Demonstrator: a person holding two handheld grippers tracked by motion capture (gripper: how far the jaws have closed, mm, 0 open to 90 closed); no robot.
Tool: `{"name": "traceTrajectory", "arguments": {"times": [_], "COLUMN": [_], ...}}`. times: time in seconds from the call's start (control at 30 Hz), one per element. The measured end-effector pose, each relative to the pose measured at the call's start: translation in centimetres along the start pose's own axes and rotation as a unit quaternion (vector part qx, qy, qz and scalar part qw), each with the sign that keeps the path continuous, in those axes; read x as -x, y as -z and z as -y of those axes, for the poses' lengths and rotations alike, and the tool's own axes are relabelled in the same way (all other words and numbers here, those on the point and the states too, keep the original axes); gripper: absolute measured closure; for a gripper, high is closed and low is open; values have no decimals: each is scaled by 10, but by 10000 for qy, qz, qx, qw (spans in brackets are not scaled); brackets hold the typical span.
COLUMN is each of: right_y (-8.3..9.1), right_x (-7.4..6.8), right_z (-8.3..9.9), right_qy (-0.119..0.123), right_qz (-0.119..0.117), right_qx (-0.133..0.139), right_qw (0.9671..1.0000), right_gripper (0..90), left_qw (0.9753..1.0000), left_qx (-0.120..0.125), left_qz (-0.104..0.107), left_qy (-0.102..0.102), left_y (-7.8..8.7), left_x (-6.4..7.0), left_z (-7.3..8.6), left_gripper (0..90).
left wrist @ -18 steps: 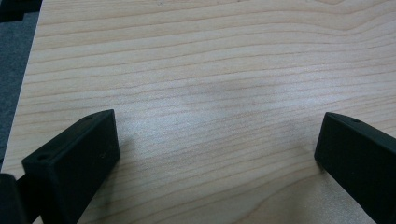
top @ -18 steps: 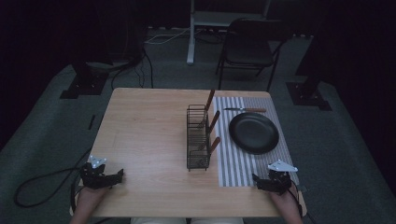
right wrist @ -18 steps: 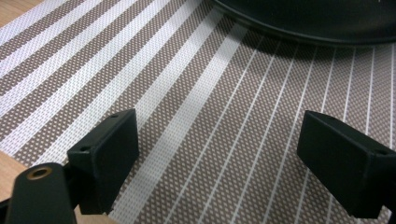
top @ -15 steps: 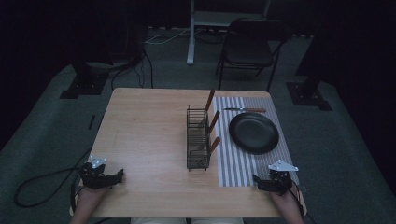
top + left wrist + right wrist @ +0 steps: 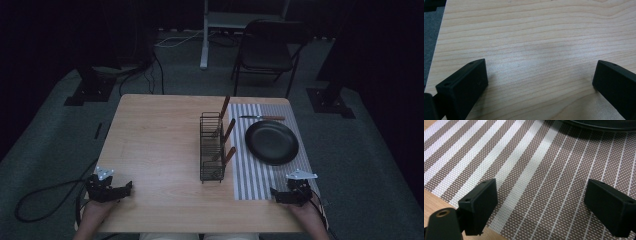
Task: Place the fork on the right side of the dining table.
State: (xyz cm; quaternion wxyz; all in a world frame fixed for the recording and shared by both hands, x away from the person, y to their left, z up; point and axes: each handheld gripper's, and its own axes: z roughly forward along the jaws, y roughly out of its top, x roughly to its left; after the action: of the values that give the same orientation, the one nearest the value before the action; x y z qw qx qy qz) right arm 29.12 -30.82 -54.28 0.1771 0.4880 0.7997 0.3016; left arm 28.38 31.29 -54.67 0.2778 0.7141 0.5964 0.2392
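A black wire rack (image 5: 211, 147) stands in the middle of the wooden table (image 5: 160, 140), with three wooden-handled utensils (image 5: 228, 131) leaning out of it. To its right lies a striped placemat (image 5: 260, 175) bearing a black plate (image 5: 271, 142) and a knife (image 5: 262, 118) beyond the plate. My left gripper (image 5: 125, 188) rests open at the table's front left corner, its jaws wide over bare wood (image 5: 539, 62). My right gripper (image 5: 275, 194) sits open at the front right, jaws spread over the striped mat (image 5: 541, 182), the plate's rim (image 5: 599, 125) just ahead.
A black chair (image 5: 267, 50) and a white stand (image 5: 205, 35) stand behind the table on grey carpet. Dark equipment bases (image 5: 87, 90) sit at both back sides. A cable (image 5: 45, 200) trails off the left gripper onto the floor.
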Motion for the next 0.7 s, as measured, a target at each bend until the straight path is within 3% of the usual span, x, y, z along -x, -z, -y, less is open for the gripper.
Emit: {"name": "traceTrajectory", "arguments": {"times": [0.33, 0.7], "right_y": [1, 11], "right_x": [0, -6], "right_z": [-7, -26], "right_qy": [-59, -54], "right_qz": [8, -262], "right_qx": [-226, -12], "right_qw": [9997, 9996], "right_gripper": [141, 159], "left_qw": [10000, 10000], "left_qx": [7, 0], "left_qz": [0, -1], "left_qy": [3, -6], "left_y": [0, 0], "left_x": [0, 0], "left_z": [0, 0], "left_gripper": [0, 0]}}
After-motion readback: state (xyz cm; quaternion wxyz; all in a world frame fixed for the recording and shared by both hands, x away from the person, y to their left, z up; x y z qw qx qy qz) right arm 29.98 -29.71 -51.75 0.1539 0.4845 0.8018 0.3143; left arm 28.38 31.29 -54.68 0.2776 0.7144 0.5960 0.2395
